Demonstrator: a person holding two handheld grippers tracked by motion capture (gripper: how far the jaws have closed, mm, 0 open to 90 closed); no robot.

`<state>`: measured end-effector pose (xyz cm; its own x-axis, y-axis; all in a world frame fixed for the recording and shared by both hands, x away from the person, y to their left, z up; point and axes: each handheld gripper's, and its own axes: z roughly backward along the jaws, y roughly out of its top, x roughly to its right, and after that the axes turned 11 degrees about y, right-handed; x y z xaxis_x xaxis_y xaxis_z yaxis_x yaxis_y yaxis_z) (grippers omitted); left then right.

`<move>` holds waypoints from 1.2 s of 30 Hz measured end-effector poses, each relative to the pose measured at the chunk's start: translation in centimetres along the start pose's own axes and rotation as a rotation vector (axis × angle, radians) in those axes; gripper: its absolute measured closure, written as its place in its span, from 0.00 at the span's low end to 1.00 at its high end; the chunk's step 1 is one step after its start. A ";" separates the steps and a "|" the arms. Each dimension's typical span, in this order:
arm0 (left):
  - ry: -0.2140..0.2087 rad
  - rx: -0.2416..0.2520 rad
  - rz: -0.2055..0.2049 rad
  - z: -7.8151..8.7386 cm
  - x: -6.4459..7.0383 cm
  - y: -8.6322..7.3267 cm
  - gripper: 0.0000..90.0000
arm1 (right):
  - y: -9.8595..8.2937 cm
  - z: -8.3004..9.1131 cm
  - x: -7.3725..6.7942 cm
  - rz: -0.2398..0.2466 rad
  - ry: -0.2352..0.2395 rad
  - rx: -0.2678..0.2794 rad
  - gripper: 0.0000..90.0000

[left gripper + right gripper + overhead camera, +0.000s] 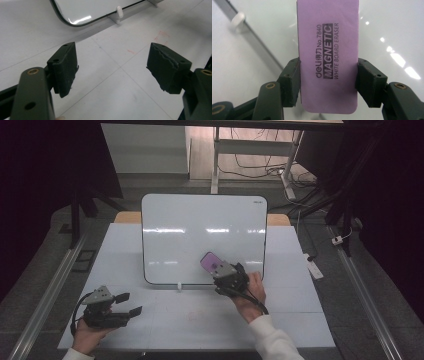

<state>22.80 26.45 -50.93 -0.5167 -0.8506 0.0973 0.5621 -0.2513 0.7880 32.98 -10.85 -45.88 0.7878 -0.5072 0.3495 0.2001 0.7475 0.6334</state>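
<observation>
A whiteboard (200, 230) stands propped on small white feet in the middle of the white table. Against its lower right part my right gripper (218, 268) is shut on a purple magnetic whiteboard eraser (212, 262). In the right gripper view the eraser (327, 55), printed "MAGNETIC WHITE BOARD ERASER", sits clamped between the two black jaws over the glossy board (387, 32). At the table's front left my left gripper (128, 304) is held open above the table, with nothing between its fingers (64, 68). The board's lower corner (75, 15) lies beyond it.
The white table (190, 315) has faint red marks on it (162, 33). A white board foot (119, 11) stands at the board's lower edge. Rails run along both sides of the table, and a desk frame with cables (260, 167) stands behind on the floor.
</observation>
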 end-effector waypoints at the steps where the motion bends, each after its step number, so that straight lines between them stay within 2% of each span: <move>1: 0.000 0.000 0.000 0.0 0.0 0.0 0.28 | -0.7 0.5 0.1 -0.008 0.007 0.009 0.45; 4: -0.005 0.001 -0.007 -0.1 0.3 0.2 0.28 | -2.7 1.6 0.2 -0.026 0.020 0.024 0.45; 5: -0.005 0.001 -0.009 -0.2 0.4 0.3 0.28 | -2.7 1.6 0.2 -0.026 0.020 0.024 0.45; 6: -0.008 0.001 -0.013 -0.2 0.5 0.4 0.28 | -3.7 2.3 0.1 -0.048 0.036 0.044 0.45; 7: -0.008 0.001 -0.013 -0.2 0.5 0.4 0.28 | -3.7 2.3 0.1 -0.048 0.036 0.044 0.45; 9: -0.010 0.001 -0.014 -0.3 0.6 0.5 0.28 | -4.8 3.2 -0.2 -0.052 0.045 0.067 0.45; 17: -0.031 0.003 -0.026 -0.9 1.2 1.2 0.28 | -5.9 3.8 -1.2 -0.004 0.082 0.095 0.45; 26: -0.051 0.013 -0.019 -1.2 1.8 2.1 0.28 | -6.8 4.9 -1.2 0.002 0.072 0.127 0.45; 28: -0.067 0.020 -0.022 -1.3 2.3 2.7 0.27 | -6.9 5.0 -1.3 0.012 0.076 0.131 0.45; 31: -0.118 0.025 -0.019 -1.9 3.2 4.0 0.28 | -6.9 4.9 -1.7 0.025 0.086 0.133 0.45; 32: -0.134 0.021 -0.029 -2.3 3.9 4.8 0.28 | -6.9 4.8 -2.1 0.039 0.094 0.130 0.45; 33: -0.134 0.021 -0.029 -2.3 3.9 4.8 0.28 | -6.8 4.7 -2.3 0.047 0.095 0.128 0.45; 34: -0.156 0.013 -0.046 -2.9 4.7 5.6 0.28 | -6.8 4.6 -2.4 0.051 0.101 0.127 0.45; 35: -0.156 0.013 -0.046 -2.9 4.7 5.6 0.28 | -6.8 4.6 -2.4 0.051 0.101 0.127 0.45; 36: -0.168 0.007 -0.060 -3.5 5.5 6.3 0.28 | -6.8 4.5 -2.8 0.060 0.107 0.125 0.45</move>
<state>25.77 18.58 -47.56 -0.6502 -0.7447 0.1503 0.5231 -0.2953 0.7995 26.79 -16.39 -48.07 0.8549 -0.4100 0.3178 0.0827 0.7124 0.6968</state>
